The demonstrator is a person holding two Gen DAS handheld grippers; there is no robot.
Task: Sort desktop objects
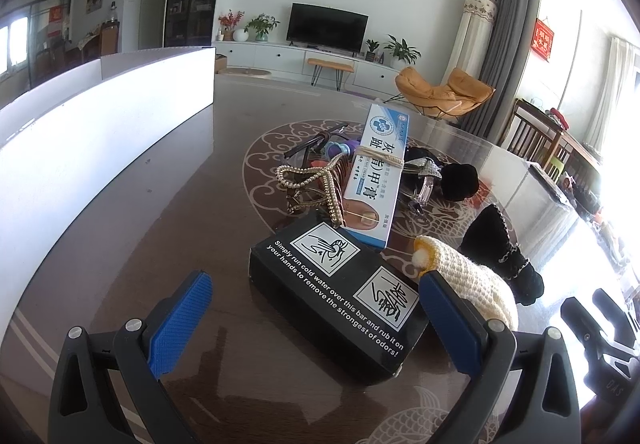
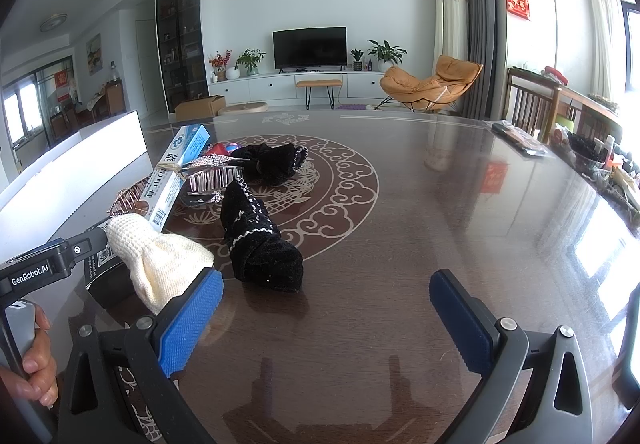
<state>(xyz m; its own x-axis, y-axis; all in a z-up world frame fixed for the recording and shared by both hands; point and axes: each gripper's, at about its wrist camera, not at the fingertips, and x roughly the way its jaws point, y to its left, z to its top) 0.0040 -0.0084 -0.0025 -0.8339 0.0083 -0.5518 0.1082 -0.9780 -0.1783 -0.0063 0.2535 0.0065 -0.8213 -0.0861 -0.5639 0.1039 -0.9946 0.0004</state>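
Both grippers open over a heap still to be sorted

At the table's (image 2: pixel 400 228) left edge stands a white bin (image 1: pixel 100 116), set close by, probably to take sorted things. The left gripper (image 1: pixel 312 308) hovers low with its fingers wide on either side of the black box (image 1: pixel 336 300), lined up as if to take it first, since it lies nearest; it is not yet touching. A pearl clip (image 1: pixel 312 184) and a blue carton (image 1: pixel 376 172) lean on the box's far end, so lifting it may tip them. A cream knit (image 2: pixel 160 256) lies against the box's right side, a black bow (image 2: pixel 256 244) just beside it. The right gripper (image 2: pixel 324 316), also wide and empty, waits over bare table near the bow.
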